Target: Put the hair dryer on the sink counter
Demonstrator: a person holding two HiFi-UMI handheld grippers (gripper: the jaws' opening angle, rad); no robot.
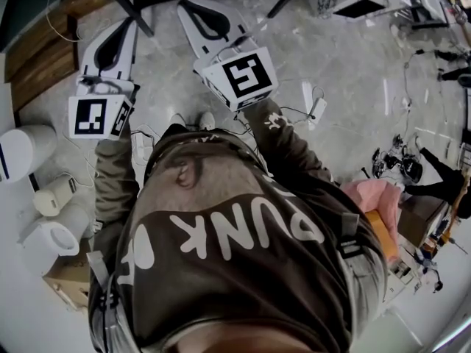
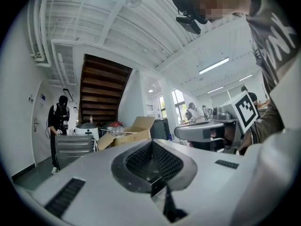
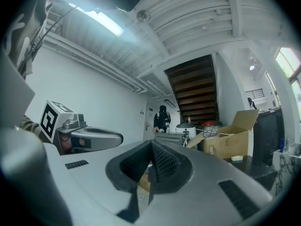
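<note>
- Right up close: left hand-held gripper (image 2: 152, 163) fully closed, pads pressed together, nothing between them.
- Same story on the right hand-held gripper (image 3: 151, 165): jaws together, holding nothing.
- Worth flagging now: going in on a rounded dryer body with the jaws closed like this would likely shove or topple it, not grip it. Needs a proper opening first.
- Down by the feet, centre of the head view: loose cables (image 1: 307, 112) trailing across the floor (image 1: 353, 72). Easy to snag a shoe or drag a lead on the first step.
- Left edge of the head view: white appliances (image 1: 29, 151) standing on the floor, close enough to kick on a turn that way.
- Farther out, centre of the left gripper view: open cardboard box (image 2: 126, 135) among clutter, a tight lane for swinging two grippers.
- Beyond that: person in black (image 3: 162, 119) at the foot of the staircase (image 3: 193, 91), possibly crossing the route.
- No sign of the hair dryer in any view, nor of the bench with the sink. Looks like nothing begun yet; biggest risk is heading off the wrong way.
</note>
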